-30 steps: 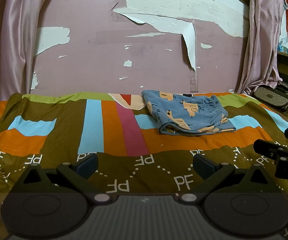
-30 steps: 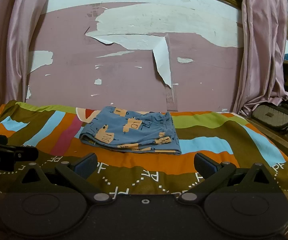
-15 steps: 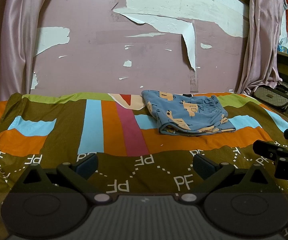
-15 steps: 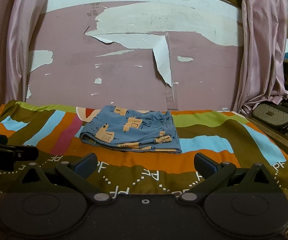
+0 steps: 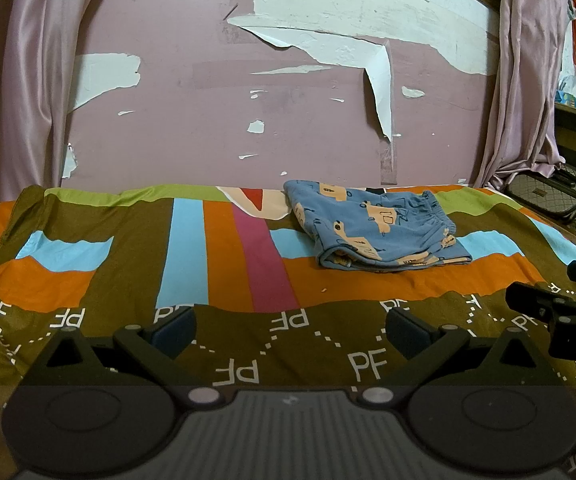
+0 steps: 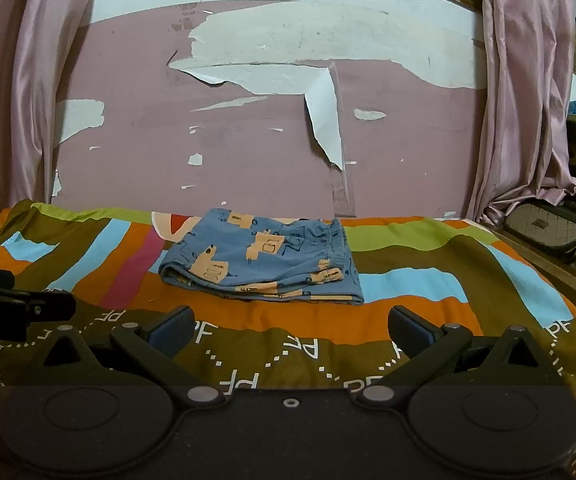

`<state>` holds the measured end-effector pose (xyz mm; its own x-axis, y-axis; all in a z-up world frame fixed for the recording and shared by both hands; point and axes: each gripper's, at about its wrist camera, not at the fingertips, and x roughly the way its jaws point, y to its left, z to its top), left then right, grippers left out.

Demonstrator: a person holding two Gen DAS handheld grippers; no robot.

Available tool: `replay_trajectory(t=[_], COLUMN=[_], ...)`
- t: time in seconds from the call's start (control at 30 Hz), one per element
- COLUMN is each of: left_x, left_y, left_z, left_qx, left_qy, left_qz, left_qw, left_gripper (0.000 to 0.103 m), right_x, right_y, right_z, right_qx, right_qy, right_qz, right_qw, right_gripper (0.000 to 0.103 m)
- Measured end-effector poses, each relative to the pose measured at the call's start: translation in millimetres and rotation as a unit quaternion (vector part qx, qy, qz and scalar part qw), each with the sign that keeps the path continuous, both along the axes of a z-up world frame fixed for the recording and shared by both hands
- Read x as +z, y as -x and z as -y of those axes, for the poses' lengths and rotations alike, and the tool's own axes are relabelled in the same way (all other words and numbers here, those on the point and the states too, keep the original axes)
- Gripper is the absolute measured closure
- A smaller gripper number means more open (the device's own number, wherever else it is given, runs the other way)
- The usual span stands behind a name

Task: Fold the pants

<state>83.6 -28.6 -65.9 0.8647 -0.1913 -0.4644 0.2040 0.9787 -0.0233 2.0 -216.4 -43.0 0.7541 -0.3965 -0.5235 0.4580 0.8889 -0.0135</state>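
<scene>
Left claw (image 5: pixel 290 330), right claw (image 6: pixel 290 328): jaws apart, empty.

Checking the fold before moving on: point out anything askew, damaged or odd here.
The pants lie folded in a compact stack on the bedspread, though layer edges at the front do not line up. Paint on the wall behind is peeling, one flap hanging loose. Both hand-held grippers are open and empty.
</scene>
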Motion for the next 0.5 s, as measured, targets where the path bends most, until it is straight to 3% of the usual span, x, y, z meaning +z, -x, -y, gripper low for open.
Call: replay_trajectory(t=[0.5], left_x=[0.1], left_y=[-0.3], left_z=[-0.1], left_qx=[0.0], left_qy=[0.001], left_qz=[-0.001], left_qw=[1.0], left_gripper=[0.0], right_x=[-0.6], right_y=[-1.6], right_z=[1.0], right_qx=[-0.001], right_qy=[-0.005], right_qz=[-0.008], right_qw=[1.0], right_gripper=[0.001])
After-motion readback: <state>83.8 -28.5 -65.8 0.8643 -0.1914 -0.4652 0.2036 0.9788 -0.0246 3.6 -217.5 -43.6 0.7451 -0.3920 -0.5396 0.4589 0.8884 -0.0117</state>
